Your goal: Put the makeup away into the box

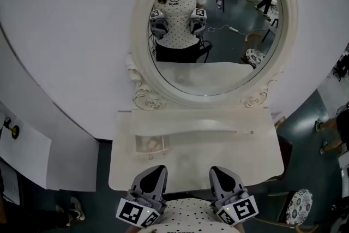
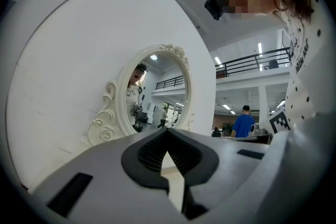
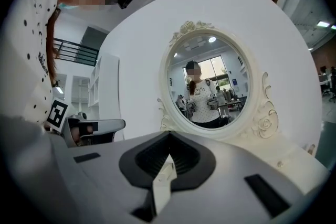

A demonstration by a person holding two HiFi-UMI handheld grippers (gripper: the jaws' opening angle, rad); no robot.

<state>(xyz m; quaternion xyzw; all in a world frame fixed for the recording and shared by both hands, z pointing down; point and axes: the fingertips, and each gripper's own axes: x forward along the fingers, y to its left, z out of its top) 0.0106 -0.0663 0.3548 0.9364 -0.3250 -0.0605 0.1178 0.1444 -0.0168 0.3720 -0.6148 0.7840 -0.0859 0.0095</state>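
The left gripper and right gripper were both closed and empty at the near edge of the vanity table. A small open box sat just ahead. No loose makeup showed, so finding it seemed the next job.

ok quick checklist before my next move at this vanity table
1. Left gripper empty: ok, jaws shut with nothing between them.
2. Right gripper empty: ok, jaws shut, nothing held.
3. Jaws ready to take something: not ok, both pairs are shut.
4. Makeup located: cannot tell, nothing recognisable lies on the white table.
5. Box located: cannot tell, only a small open compartment with pale contents shows at the table's left.
6. Grippers within the work area: ok, both sit at the table's near edge, pointing toward it.
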